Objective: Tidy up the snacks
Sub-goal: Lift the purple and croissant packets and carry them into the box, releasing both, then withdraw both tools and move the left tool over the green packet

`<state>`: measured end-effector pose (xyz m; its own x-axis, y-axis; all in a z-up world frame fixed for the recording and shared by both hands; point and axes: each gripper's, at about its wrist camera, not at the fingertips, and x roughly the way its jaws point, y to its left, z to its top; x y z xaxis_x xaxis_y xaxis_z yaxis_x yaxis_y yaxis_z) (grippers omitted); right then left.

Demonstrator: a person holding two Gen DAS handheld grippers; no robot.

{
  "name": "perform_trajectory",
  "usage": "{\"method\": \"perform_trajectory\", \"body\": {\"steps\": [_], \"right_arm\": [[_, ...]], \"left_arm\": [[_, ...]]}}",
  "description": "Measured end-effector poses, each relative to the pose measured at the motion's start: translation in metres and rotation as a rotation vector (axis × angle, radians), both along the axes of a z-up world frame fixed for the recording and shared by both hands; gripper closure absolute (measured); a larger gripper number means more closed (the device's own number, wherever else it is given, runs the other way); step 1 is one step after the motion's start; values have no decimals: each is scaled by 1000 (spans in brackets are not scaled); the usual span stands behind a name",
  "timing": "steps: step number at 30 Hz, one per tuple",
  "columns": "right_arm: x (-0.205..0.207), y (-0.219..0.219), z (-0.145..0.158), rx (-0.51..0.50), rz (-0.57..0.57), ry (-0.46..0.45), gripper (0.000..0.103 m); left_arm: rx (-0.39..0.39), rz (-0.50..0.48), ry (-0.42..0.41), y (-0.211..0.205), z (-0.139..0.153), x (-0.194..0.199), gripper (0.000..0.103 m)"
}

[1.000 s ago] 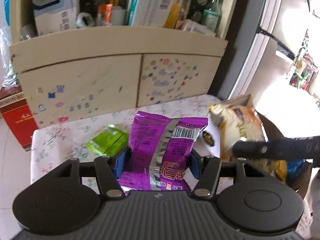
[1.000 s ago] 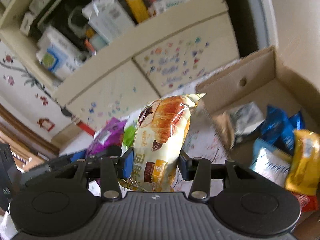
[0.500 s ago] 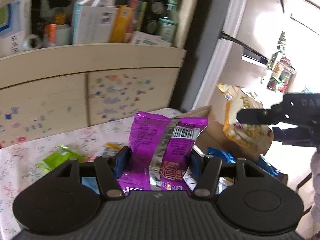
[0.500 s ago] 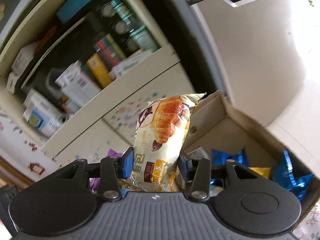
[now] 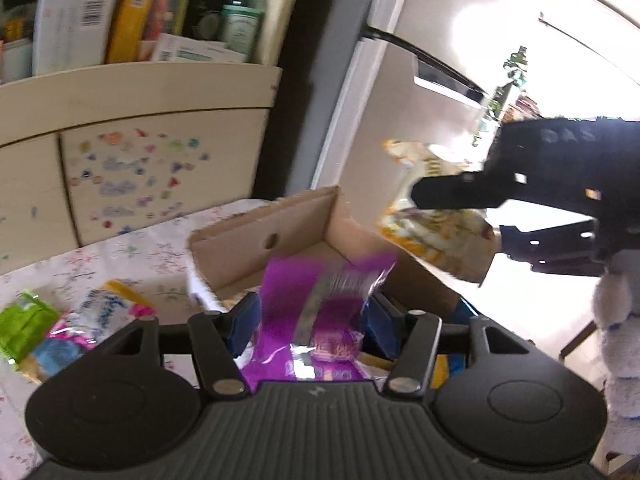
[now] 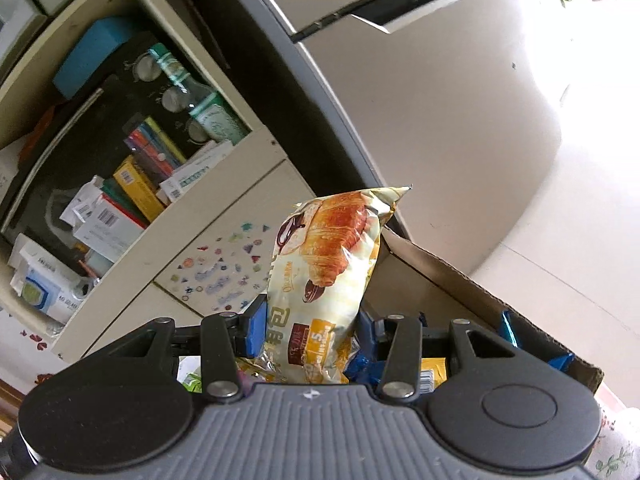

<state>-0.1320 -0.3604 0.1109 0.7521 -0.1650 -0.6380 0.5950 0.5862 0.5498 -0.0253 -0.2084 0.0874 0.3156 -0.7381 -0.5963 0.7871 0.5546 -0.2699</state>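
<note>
Judging from the crinkled film, both packets are taken to be light, soft and air-filled, with slick wrappers that could slide if gripped loosely; their contents are probably crushable, so a gentle pinch across the flat body, well below the top seal, is advised. The purple snack packet (image 5: 320, 312) is pinched at its lower part between the blue pads of the left gripper (image 5: 314, 322), low in the middle of the left wrist view, in front of the open cardboard box (image 5: 280, 220). The croissant bread packet (image 6: 328, 276) is clamped at its lower half by the right gripper (image 6: 310, 330), standing upright in the centre of the right wrist view, above the near side of the box, where blue and yellow wrapped snacks (image 6: 508, 328) are already seen.

A floral tablecloth (image 5: 132, 256) is spread under the box, and a green packet (image 5: 24, 320) with a few other loose snacks is left on it at the lower left. A pale cabinet with coloured stickers (image 5: 132, 176) is seen behind, its shelf crowded with cartons and bottles, and a refrigerator (image 6: 440, 100) fills the upper right.
</note>
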Motion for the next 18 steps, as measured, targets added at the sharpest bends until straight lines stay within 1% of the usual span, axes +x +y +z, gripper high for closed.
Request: {"method": "perform_trajectory", "body": {"steps": [1, 3, 4, 5, 7, 11, 13, 15, 18], "right_arm": [[0, -1, -1, -2, -9, 6, 49], [-1, -1, -2, -10, -34, 14, 44], [-2, -1, -3, -7, -40, 16, 39], [-1, -2, -3, -2, -42, 12, 39], [-1, -1, -3, 2, -38, 8, 39], [0, 1, -3, 3, -23, 8, 35], [1, 4, -4, 7, -9, 5, 33], [4, 7, -3, 3, 10, 2, 32], [9, 12, -3, -3, 43, -8, 32]], "left_arm": [[0, -5, -8, -3, -1, -3, 42], [-2, -13, -20, -6, 0, -9, 28], [-6, -14, -24, -7, 0, -11, 25], [-11, -15, -29, -6, 1, -13, 21], [-16, -15, -31, -4, 4, -13, 19], [-21, 25, -21, 5, 9, -6, 14], [-18, 46, -10, 10, 12, -1, 14], [-19, 71, 0, 16, 14, 6, 13], [-11, 118, -7, 29, 19, 16, 13]]}}
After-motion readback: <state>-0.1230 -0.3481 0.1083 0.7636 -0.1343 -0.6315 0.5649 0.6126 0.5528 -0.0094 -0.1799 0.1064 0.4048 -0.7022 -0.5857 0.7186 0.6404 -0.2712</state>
